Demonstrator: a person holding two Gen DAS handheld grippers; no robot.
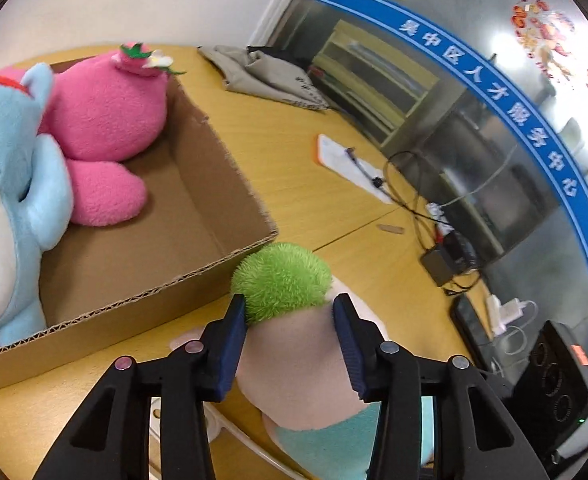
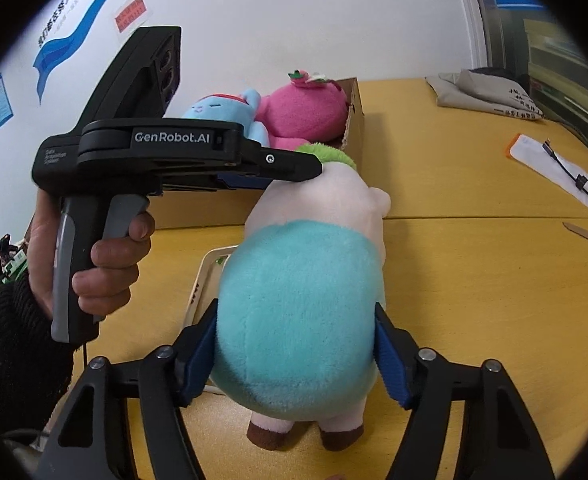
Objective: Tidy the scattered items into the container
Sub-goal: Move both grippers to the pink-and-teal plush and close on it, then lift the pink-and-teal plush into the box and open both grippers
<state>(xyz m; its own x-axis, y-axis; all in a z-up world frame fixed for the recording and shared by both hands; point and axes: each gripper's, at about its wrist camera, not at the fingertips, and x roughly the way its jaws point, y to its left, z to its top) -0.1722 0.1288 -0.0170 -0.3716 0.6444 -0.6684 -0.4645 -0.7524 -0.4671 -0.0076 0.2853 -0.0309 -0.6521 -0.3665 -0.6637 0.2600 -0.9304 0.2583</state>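
- Plush toys are counted as three: a pink one (image 1: 106, 120) and a blue one (image 1: 10, 184) lie inside the cardboard box (image 1: 222, 184), and one cream plush with green tuft and teal body (image 2: 297, 312) stands on the wooden surface (image 2: 473, 280) just beside the box.
- Two devices are seen. The left hand-held gripper (image 1: 290, 312) is clamped on the plush's cream head just below the green tuft, both blue pads (image 1: 230, 344) pressed into the fabric.
- The right hand-held gripper (image 2: 294, 340) is pinched on the teal body from both sides.
- One hand (image 2: 106, 264) is wrapped around the left device's grip.
- One folded grey cloth (image 2: 489, 96) and one white paper (image 2: 549, 168) are seen further back.
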